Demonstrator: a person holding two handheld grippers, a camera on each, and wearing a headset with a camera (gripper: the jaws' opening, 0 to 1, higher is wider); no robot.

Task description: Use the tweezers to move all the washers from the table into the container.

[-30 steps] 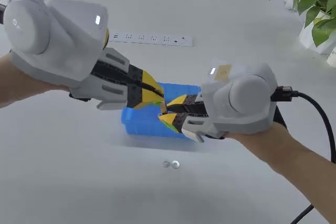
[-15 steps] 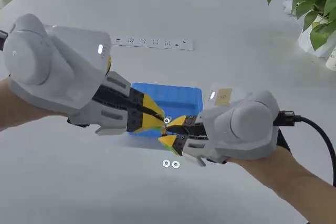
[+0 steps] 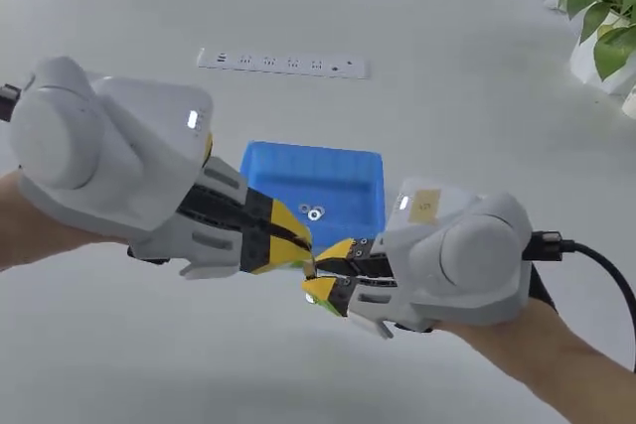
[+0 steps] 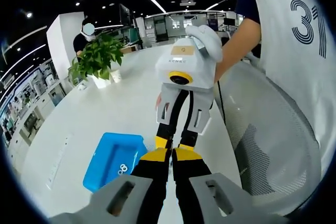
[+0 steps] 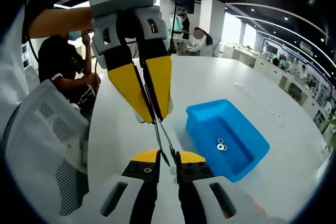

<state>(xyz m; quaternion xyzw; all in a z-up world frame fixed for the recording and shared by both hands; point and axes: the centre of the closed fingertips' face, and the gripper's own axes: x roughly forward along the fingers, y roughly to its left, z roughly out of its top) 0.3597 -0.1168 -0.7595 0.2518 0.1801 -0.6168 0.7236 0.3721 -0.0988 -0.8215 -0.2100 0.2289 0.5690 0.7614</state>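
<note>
Left gripper (image 3: pixel 303 245): jaws clamped on the tweezers (image 5: pixel 157 127), the yellow tips pinching the legs high up. The points stick out past the tips and slant down toward the table (image 3: pixel 447 96).

Right gripper (image 3: pixel 320 277): nose to nose with the left, jaws narrow but parted. In the right gripper view the tweezers' points sit inside that gap. I can't tell whether either pad touches them, or whether the points reach the tabletop.

Container (image 3: pixel 298 171): blue, open-topped, just beyond the two noses. My left jaws cover part of its near wall. In the right gripper view it lies to the right of the tweezers, with a strip of table between.

Washers (image 3: pixel 315 213): two on the container floor, touching each other, closer to the near wall than the far one.

Room to move: open tabletop to the left of the container and beyond it. Power strip (image 3: pixel 283 64) lies well past the far wall, parallel to it. Plant (image 3: pixel 596 7) is at the far right corner, well apart. Cable (image 3: pixel 596 260) trails off my right gripper to the right. In both gripper views the table's near edge runs close behind the grippers, with a mesh chair (image 5: pixel 47 129) just off it.
</note>
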